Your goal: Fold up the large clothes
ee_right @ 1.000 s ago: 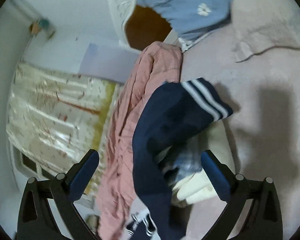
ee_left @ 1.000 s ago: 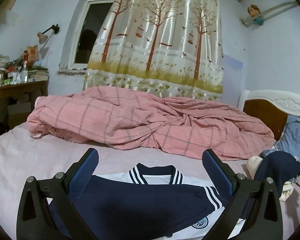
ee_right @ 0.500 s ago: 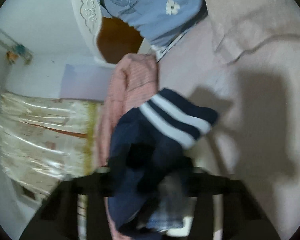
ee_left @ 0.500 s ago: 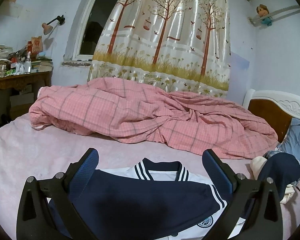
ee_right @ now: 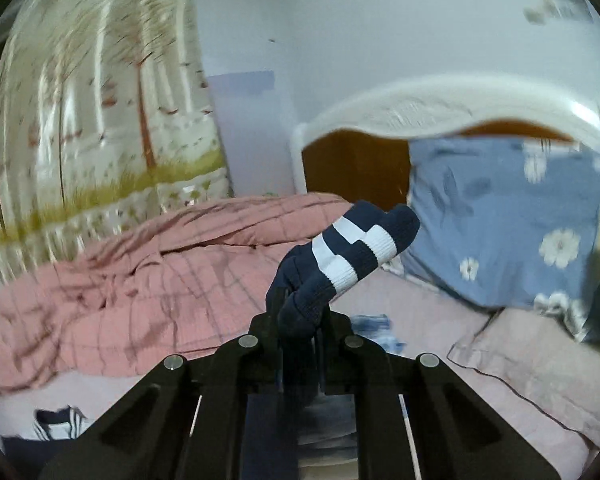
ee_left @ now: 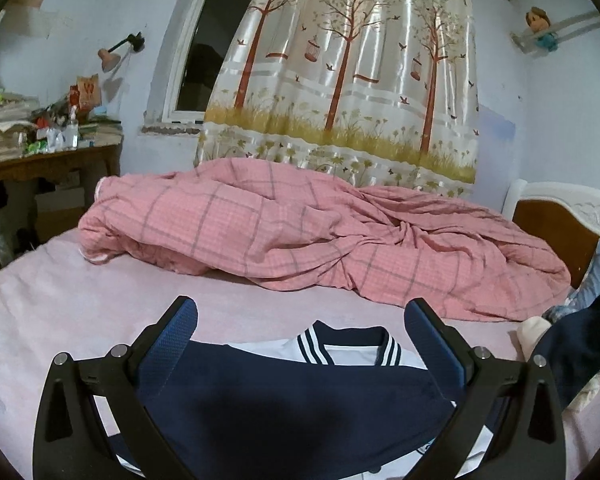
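A navy and white jacket [ee_left: 300,400] with a striped collar [ee_left: 348,340] lies flat on the pink bed sheet [ee_left: 60,304]. My left gripper [ee_left: 300,308] hovers just over it, jaws wide open, nothing between them. My right gripper [ee_right: 302,308] has its jaws closing on the jacket's navy sleeve, whose white-striped cuff [ee_right: 352,248] sticks up past the fingertips and is lifted off the bed. In the left wrist view that raised sleeve [ee_left: 572,352] shows at the far right. The jacket's collar [ee_right: 52,428] also peeks in at the lower left of the right wrist view.
A crumpled pink plaid quilt [ee_left: 320,240] runs across the bed behind the jacket. At the right are a wooden headboard [ee_left: 552,224], a blue flowered pillow [ee_right: 500,220] and a pink pillow [ee_right: 540,368]. A cluttered desk [ee_left: 40,152] stands at the left.
My right gripper went from wide open to closed on the sleeve cuff, rolled upright and rose with it. The left gripper stayed open over the jacket, shifting only slightly.
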